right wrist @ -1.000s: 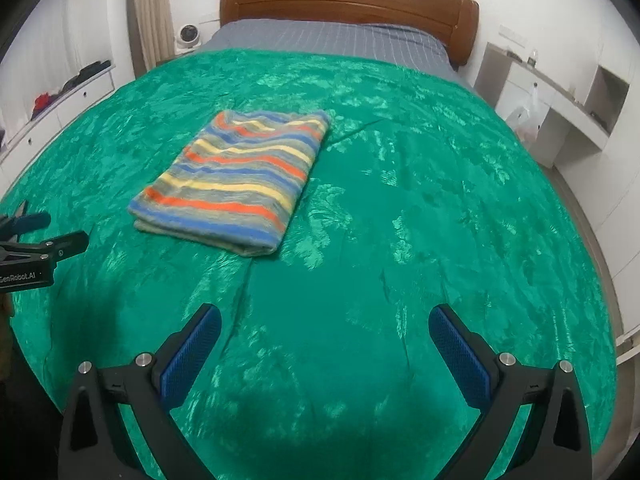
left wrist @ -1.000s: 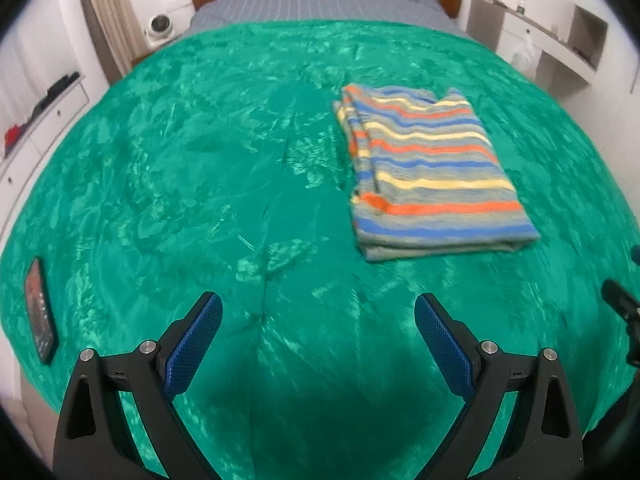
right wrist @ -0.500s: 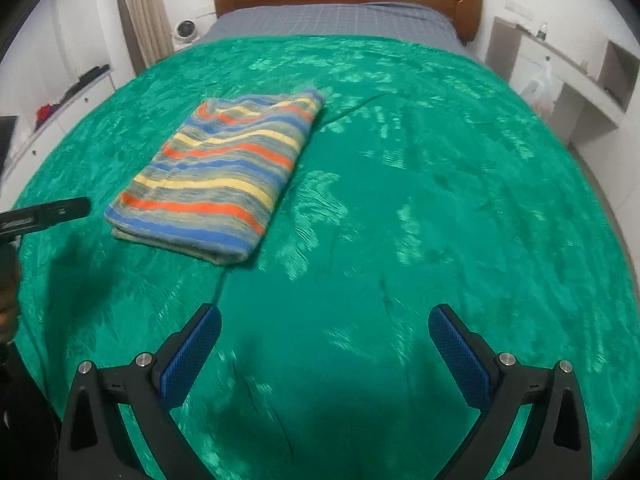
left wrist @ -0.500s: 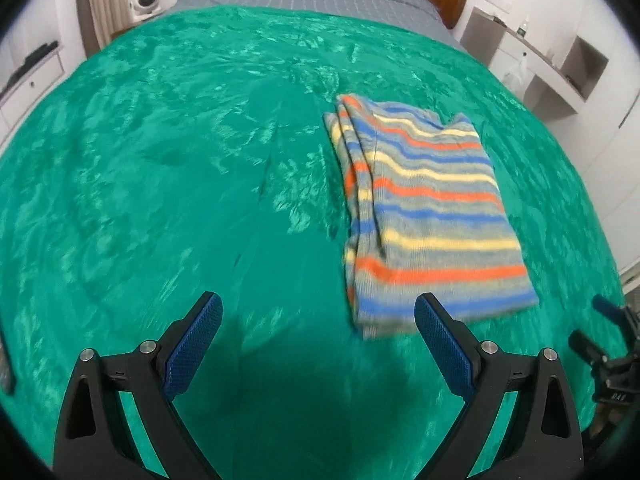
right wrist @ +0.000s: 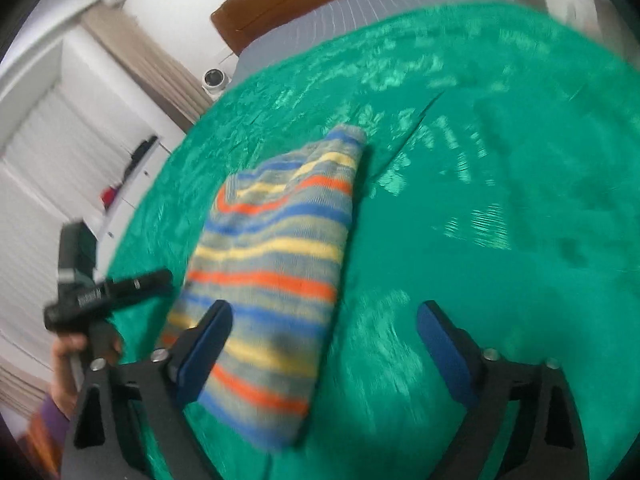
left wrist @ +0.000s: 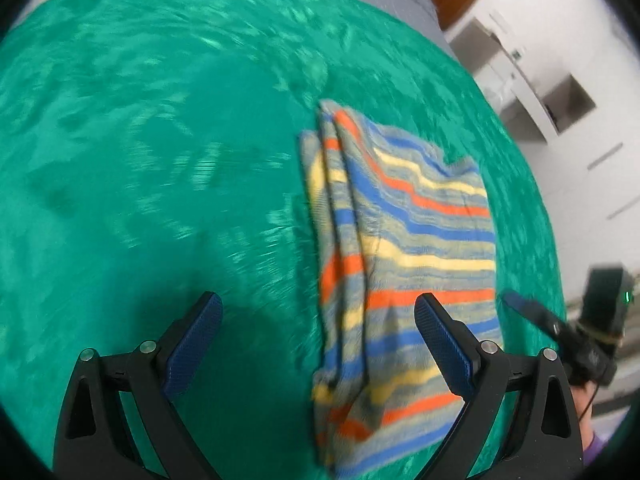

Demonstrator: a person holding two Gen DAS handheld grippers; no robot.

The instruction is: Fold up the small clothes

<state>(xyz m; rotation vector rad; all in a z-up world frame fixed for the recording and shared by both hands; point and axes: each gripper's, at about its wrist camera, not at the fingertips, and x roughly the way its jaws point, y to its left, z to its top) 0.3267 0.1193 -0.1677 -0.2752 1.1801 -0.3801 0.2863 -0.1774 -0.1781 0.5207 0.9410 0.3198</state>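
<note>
striped cloth (left wrist: 404,256) now looms closer; left gripper (left wrist: 316,340) gapes empty, right gripper (right wrist: 324,340) narrowing, nothing grasped; next fold imminent.

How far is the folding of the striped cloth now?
Done: the striped cloth already lies folded into a flat rectangle on the green bedspread. In hand: nothing; the left gripper and right gripper stand open over its near end, the right's jaws just closing somewhat. Left: perhaps another fold.

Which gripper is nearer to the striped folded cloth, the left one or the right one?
Neither clearly. The left gripper straddles the striped cloth's left edge; the right gripper straddles its right edge.
</note>
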